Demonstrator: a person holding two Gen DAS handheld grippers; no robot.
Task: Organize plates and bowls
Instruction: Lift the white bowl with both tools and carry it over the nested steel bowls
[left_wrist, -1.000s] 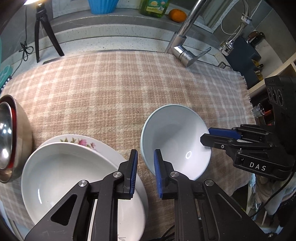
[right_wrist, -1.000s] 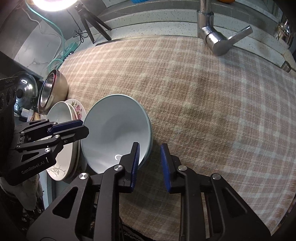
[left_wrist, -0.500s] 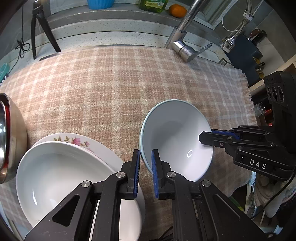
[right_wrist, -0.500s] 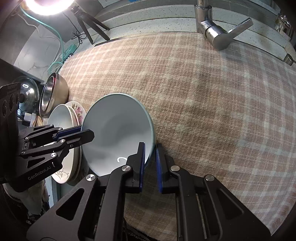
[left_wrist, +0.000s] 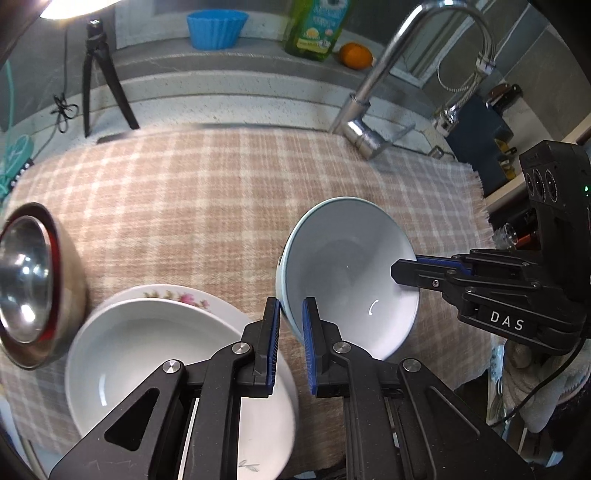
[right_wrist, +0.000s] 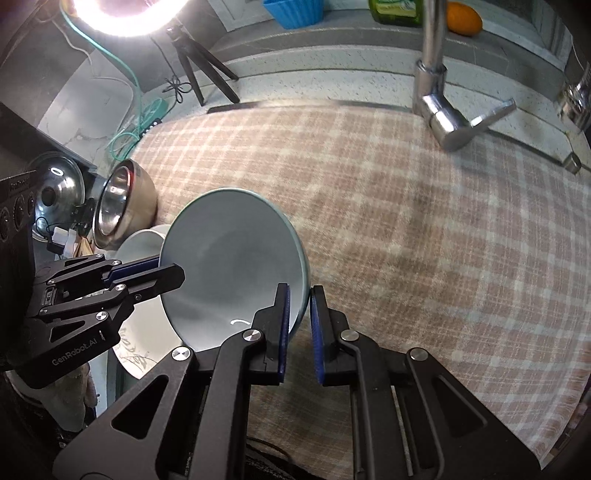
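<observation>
Checked cloth covers the tabletop (left_wrist: 184, 206) below the faucet (left_wrist: 364, 122). Since 1 second ago both tools have narrowed from spread to pinching — the left tool (left_wrist: 291, 325) and right tool (right_wrist: 300, 314) each clamp opposite rims of the pale blue bowl (left_wrist: 343, 266), now lifted and tilted, which suggests carrying has begun. Its mouth faces up toward the cameras; the round bowl has no long axis. It hangs just right of the white bowl (left_wrist: 166, 365) on the floral plate (left_wrist: 177, 295).
</observation>
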